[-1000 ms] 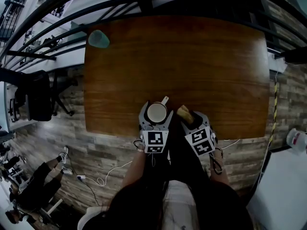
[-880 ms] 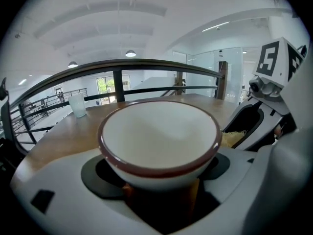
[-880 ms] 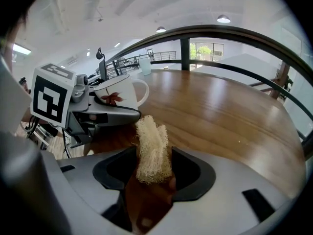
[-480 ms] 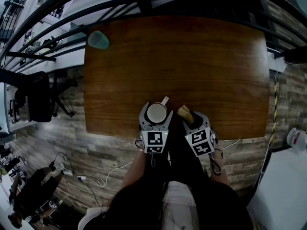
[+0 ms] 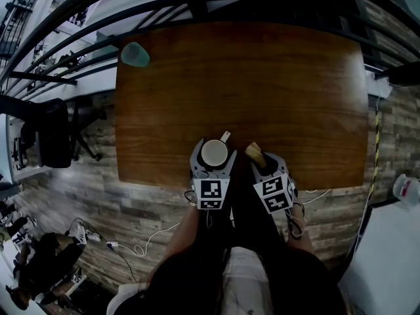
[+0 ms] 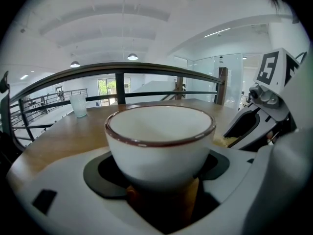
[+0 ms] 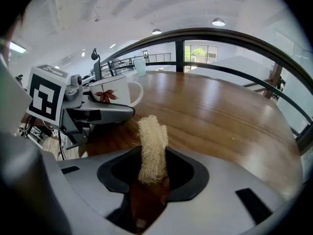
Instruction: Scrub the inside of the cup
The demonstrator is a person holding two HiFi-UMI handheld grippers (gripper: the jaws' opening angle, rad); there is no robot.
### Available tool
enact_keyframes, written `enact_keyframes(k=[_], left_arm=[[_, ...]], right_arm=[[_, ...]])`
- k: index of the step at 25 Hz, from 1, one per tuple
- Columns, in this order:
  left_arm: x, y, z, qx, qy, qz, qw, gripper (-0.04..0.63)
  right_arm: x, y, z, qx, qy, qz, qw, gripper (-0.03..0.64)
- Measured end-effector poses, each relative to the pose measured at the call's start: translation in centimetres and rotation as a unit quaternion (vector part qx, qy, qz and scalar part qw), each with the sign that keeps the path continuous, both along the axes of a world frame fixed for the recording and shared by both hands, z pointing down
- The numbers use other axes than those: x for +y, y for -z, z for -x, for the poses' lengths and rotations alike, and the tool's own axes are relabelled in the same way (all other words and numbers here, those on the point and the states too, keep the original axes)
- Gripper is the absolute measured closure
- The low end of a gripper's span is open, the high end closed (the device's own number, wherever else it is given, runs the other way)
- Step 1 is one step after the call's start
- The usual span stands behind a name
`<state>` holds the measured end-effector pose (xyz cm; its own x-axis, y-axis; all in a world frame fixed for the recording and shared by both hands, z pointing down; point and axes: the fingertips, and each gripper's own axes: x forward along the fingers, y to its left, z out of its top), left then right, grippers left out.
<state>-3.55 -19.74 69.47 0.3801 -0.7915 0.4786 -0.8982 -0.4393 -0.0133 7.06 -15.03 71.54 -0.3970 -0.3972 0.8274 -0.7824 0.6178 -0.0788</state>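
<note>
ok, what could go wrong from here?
The jaws of the right gripper have just been closing on the loofah, pinching only its lower end. The tall free part may bend or slip out during scrubbing.
The left gripper holds the cup at the near edge of the table, close beside the right gripper. The two could clash going in.

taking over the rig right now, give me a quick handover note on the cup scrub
Left gripper: shut on the white cup, which is upright at the near edge of the table.
Right gripper: its jaws have just been closing on the loofah scrubber, which stands upright, gripped between them.
Where: the scrubber is to the right of the cup and outside it.
Done: cup and scrubber are each in a gripper.
Left: bring the scrubber into the cup and scrub the inside. No scrubbing shows yet.
</note>
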Motion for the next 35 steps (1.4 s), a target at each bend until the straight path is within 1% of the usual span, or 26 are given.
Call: enact_keyframes(k=[6,17,22,25,35], left_arm=[[0.2,0.7,-0.2,-0.003,-0.010,-0.016,0.9998,0.189],[0.6,2.3,-0.3,-0.011,-0.024,-0.020,0.9995,0.189],[1.3,2.7,-0.6,-0.012,-0.026,-0.016,0.9995,0.189],[2.1,2.3,-0.3,-0.010,-0.022,-0.005,0.9997,0.189],[3.0,4.8,0.1,-0.025,-0.041,-0.024,0.9985,0.189]], right_arm=[[0.2,0.4,0.1,-0.011,-0.009,0.006,1.000,0.465],[0.2,2.3,0.3,-0.036,-0.022,-0.006,0.999,0.488],[0.6,3.4,-0.1,-0.041,-0.022,-0.017,0.999,0.491],[0.8,4.0,0.1,-0.044,-0.024,-0.024,0.998,0.494],[1.6,6.5,0.0,-0.055,-0.039,-0.055,0.996,0.494]])
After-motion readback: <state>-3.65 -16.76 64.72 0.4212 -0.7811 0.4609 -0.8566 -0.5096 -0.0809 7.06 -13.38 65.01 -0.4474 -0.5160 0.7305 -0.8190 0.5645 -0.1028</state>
